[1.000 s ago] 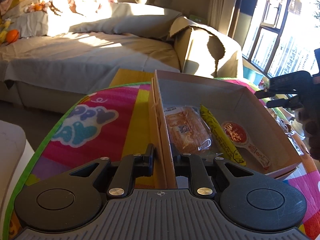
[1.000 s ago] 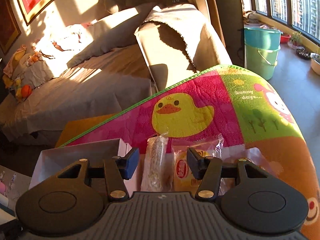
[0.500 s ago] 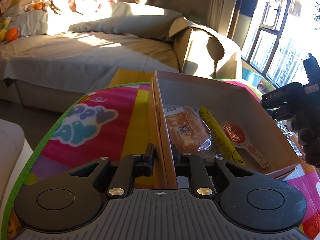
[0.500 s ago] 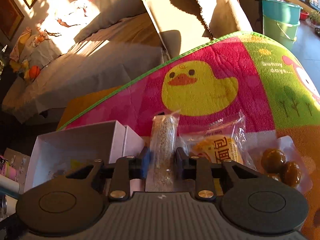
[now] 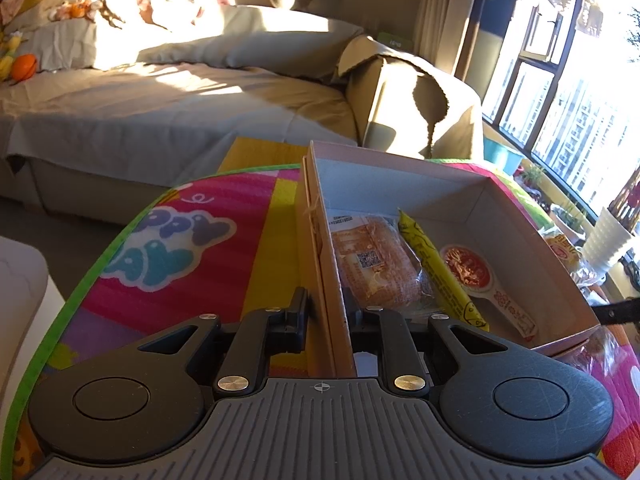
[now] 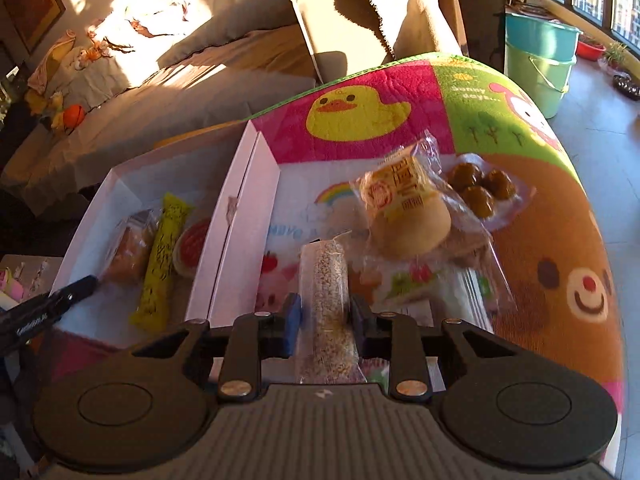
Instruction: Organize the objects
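Observation:
My left gripper (image 5: 326, 312) is shut on the left wall of an open cardboard box (image 5: 316, 216). The box holds a wrapped cake (image 5: 374, 266), a yellow stick packet (image 5: 432, 264) and a red round packet (image 5: 466, 270). My right gripper (image 6: 325, 316) is shut on a sesame bar packet (image 6: 325, 280) and holds it above the mat, just right of the box (image 6: 244, 216). A wrapped bun (image 6: 404, 208) and a bag of brown balls (image 6: 478, 190) lie on the mat beyond it.
A colourful play mat (image 6: 532, 216) covers the table. A grey sofa (image 5: 160, 100) stands behind. A green bucket (image 6: 538, 60) stands on the floor at right, near the windows. The left gripper's tip (image 6: 52, 302) shows at the box's near left corner.
My right gripper closed on the sesame bar packet and lifted it up and back from the mat. The left gripper kept its hold on the box wall.

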Available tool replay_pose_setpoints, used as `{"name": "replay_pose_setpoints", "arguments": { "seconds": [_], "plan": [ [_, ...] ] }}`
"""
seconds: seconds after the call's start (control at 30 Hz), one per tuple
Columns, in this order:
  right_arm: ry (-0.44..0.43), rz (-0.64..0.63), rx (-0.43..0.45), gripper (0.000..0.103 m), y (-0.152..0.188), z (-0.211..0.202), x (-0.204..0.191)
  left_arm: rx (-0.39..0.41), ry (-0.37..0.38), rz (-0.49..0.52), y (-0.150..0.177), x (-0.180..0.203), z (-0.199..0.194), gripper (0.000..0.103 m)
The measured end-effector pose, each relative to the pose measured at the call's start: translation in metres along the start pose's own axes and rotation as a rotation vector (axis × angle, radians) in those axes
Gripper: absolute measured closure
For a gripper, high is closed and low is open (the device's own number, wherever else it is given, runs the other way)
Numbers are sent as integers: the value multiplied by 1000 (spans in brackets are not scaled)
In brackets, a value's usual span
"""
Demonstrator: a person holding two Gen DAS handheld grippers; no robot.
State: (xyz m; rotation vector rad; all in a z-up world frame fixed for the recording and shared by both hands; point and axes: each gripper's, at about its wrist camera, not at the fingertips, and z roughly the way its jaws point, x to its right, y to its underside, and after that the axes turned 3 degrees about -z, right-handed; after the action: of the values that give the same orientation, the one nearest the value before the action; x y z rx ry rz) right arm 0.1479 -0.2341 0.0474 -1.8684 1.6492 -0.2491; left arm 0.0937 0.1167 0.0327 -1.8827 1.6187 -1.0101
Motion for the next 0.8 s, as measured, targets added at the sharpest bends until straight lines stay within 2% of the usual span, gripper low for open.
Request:
{"name": "replay_pose_setpoints", "arguments": {
  "seconds": [0.07,0.2,0.3,0.5,0.57,0.6,0.67,0.7,0.73,0.8],
  "plan": [
    [-8,0,-5,77,18,-14,-2,0,0,-1,0,0,0,84],
    [112,-94,13,77,56,-38,-12,1,0,-2,1,0,0,84],
    [185,-88,12,78,73,-52,-8,1,0,-3,1,0,0,84],
    [386,-95,43,78,80,-61,1,1,0,-5,1,0,-1,84],
    [408,-89,82,76,75,-62,3,1,0,-5,1,0,-1,84],
    [392,-74,101,73,71,-63,4,1,0,-5,1,0,-1,84],
    [343,-32,141,56,60,-64,6,1,0,-6,1,0,-1,84],
    [320,-10,159,39,54,-62,5,1,0,-5,1,0,-1,84],
    [299,10,176,36,49,-59,5,1,0,-5,1,0,-1,84],
    [271,33,184,36,38,-46,1,1,-1,-5,1,0,-1,84]
  ]
}}
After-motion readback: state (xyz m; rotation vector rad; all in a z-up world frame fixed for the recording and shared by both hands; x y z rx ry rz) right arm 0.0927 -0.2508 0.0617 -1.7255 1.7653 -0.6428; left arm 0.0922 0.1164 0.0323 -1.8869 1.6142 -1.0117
